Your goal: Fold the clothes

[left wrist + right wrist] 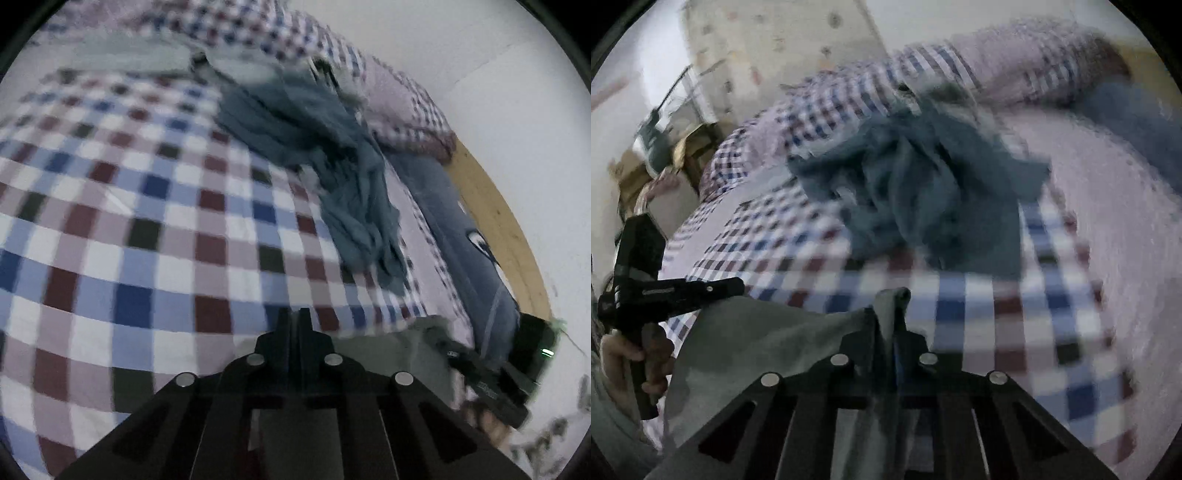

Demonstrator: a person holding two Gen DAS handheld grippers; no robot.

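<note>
My right gripper [892,297] is shut on a fold of a grey-green garment [768,343], which drapes down and left from its fingers. My left gripper [294,317] is shut, and no cloth shows between its tips. From the right wrist view the left gripper [738,286] sits just above the garment's left edge, held by a hand [624,350]. The grey-green garment [388,350] lies under and right of my left gripper, reaching toward the right gripper [452,352]. Both views are blurred.
A crumpled teal garment [332,166] [923,184] lies ahead on the checked bedspread [147,221] [1015,314]. A dark blue garment [461,229] runs along the bed edge by the wooden frame [491,214]. Pale folded clothes [129,55] and a checked pillow [406,110] [1015,66] sit further back.
</note>
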